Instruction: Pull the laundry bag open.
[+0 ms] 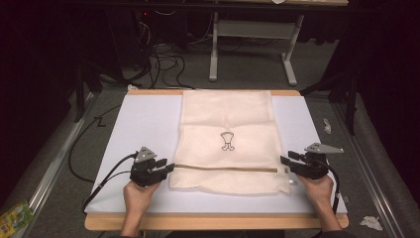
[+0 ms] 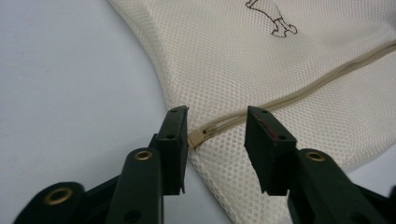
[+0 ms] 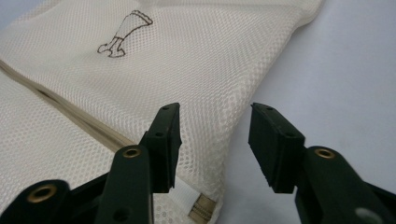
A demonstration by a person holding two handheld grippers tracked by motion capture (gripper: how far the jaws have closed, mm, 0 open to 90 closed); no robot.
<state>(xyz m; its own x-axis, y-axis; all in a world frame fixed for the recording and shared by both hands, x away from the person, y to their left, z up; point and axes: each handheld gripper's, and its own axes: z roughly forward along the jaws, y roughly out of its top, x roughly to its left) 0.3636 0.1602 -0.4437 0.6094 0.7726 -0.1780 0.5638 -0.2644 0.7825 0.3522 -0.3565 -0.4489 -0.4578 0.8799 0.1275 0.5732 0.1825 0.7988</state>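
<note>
A cream mesh laundry bag (image 1: 228,141), rectangular and printed with a small dark outline figure, lies flat in the middle of the counter (image 1: 143,119), which is covered by a smooth white sheet. A beige zipper (image 1: 225,168) runs left to right across the bag's near part. The left tongs (image 1: 168,167) sit at the bag's left edge, jaws parted about halfway with nothing gripped; in the left gripper view the small beige zipper pull (image 2: 195,138) lies just inside the gap, beside one jaw and not pinched. The right tongs (image 1: 286,162) hover at the bag's right edge, jaws wide and empty, over the netting near the zipper's other end. Both ends look freshly let go or not yet taken, so the step in hand seems to be working the zipper. The next move likely calls for closing the left tongs squarely on the pull while the right tongs pin the fabric taut. The netting is fine, soft and honeycombed; the zipper tape is smooth and ribbed.
</note>
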